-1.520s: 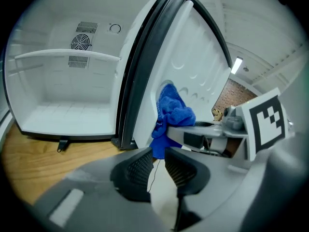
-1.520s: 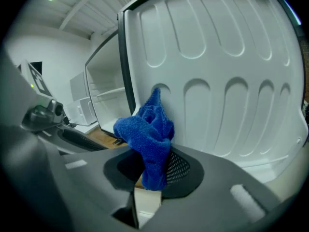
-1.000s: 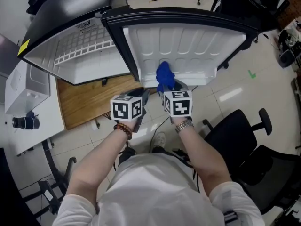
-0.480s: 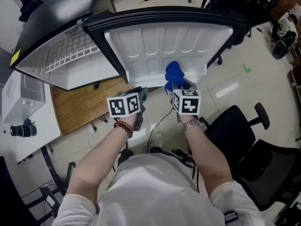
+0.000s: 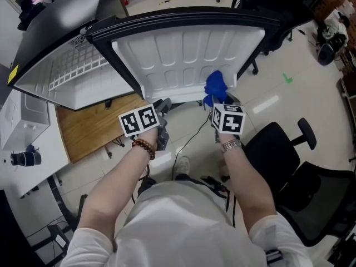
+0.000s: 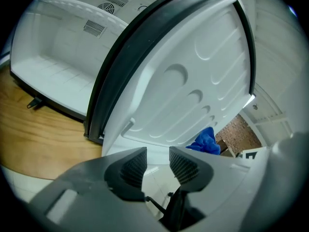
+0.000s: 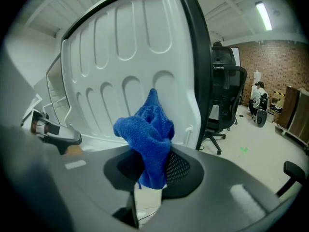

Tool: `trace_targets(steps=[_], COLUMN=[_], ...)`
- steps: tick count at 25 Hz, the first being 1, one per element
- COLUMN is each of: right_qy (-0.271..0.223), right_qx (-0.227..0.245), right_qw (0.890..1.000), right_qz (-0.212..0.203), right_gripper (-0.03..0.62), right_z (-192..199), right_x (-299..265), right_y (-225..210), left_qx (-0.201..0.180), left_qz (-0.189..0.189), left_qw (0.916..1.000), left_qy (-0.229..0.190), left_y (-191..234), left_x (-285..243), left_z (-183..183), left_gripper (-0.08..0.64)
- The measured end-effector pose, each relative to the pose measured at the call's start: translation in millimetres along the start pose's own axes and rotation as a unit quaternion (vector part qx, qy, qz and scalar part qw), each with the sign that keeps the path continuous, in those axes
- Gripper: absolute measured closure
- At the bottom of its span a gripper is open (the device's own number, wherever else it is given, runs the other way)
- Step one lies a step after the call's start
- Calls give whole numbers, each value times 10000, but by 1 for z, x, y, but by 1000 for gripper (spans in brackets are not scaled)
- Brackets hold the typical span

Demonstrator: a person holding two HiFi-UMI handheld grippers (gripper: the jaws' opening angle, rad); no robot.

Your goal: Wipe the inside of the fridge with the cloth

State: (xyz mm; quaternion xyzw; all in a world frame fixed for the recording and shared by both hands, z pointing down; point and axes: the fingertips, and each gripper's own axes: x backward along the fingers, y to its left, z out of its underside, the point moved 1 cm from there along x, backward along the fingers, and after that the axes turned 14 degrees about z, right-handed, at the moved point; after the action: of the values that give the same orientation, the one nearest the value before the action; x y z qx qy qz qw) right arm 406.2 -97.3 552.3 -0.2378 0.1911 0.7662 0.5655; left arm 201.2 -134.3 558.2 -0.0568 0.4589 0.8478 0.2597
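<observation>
Grey left gripper (image 6: 158, 154) and right gripper (image 7: 153, 164) bore dark ribbed pads (image 6: 136, 164). Behind each claw sat a black-and-white marker cube (image 5: 138, 121), then a beaded bracelet (image 5: 144, 147) (left wrist), a metal watch (image 5: 231, 144), a white T-shirt (image 5: 178, 227).

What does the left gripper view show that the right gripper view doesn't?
Only the left gripper view: the fridge's white compartment with vents, the wooden board under it, and the empty left tool, its jaws just opening. Only the right gripper view: the right tool clamped on the blue cloth, an office chair, a brick wall. Both: the open door's liner and the cloth.
</observation>
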Motion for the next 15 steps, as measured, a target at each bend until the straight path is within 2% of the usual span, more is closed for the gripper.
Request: trace_targets(steps=[6, 15], right_qy=[-22, -64], right_qx=[-74, -95], right_qw=[9998, 9995], right_qz=[166, 303], right_gripper=[506, 506], right_z=[1, 2], right_x=[1, 5], right_y=[-19, -34], left_qx=[270, 939], left_qz=[-27, 62], left_qw=[9994, 9938], left_qy=[-192, -598], left_y=[3, 11], left_x=[-4, -9], left_z=[-4, -8], left_gripper=[416, 415])
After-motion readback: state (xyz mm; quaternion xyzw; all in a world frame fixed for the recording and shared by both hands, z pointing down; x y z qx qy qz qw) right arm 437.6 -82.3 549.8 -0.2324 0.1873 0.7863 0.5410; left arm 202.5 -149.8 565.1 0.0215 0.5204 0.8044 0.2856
